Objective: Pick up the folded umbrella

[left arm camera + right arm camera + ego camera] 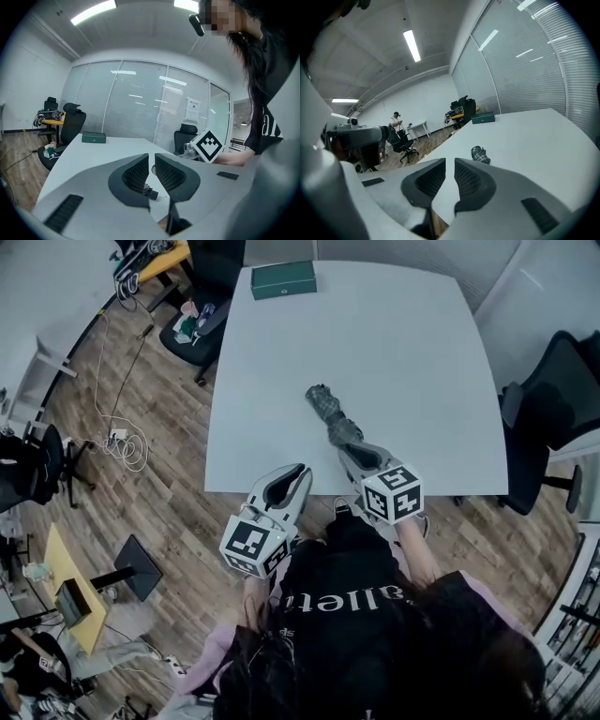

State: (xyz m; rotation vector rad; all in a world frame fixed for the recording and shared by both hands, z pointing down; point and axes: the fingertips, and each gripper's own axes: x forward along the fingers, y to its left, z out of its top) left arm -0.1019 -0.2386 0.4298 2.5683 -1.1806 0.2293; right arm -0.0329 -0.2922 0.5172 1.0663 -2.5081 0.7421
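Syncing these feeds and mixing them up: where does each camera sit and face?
Head view: on the person's head, looking down at the table, umbrella, left hand-held gripper and right hand-held gripper; a black shirt shows.
Left gripper view: on its hand-held gripper, facing across the table toward a glass wall; shut jaws and that shirt show.
Right gripper view: on its hand-held gripper, facing the umbrella; shut jaws show.
Shared: all see the green box.
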